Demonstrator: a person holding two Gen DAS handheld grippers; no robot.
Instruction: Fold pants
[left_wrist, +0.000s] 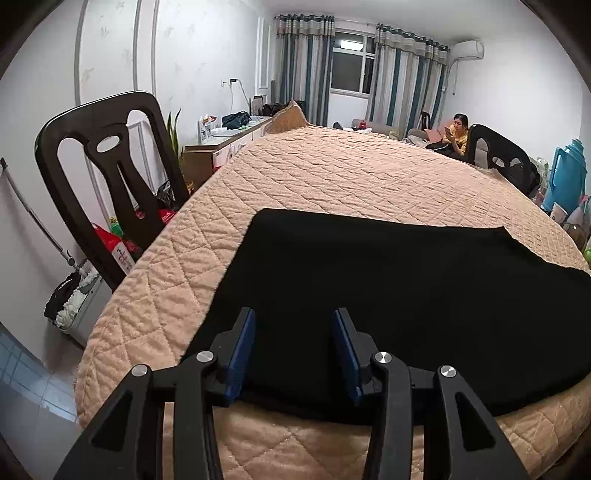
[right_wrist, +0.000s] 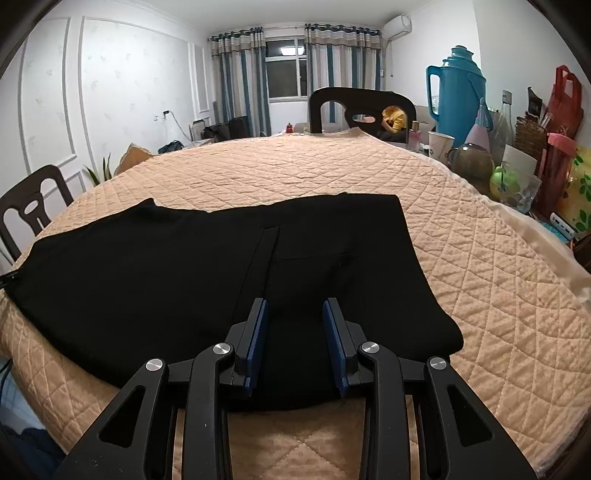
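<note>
Dark chair (left_wrist: 110, 177) at table's left edge; blue thermos (right_wrist: 456, 92) and clutter at right. Black pants (right_wrist: 221, 266) lie flat on quilted table cover (left_wrist: 332, 177). Left gripper (left_wrist: 293, 317) and right gripper (right_wrist: 294, 308) angle down over near hem, jaws parted, nothing held.

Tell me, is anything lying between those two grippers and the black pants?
Nothing visible. The left gripper and right gripper both stand open directly over the black pants, which lie flat on the quilted cover.
</note>
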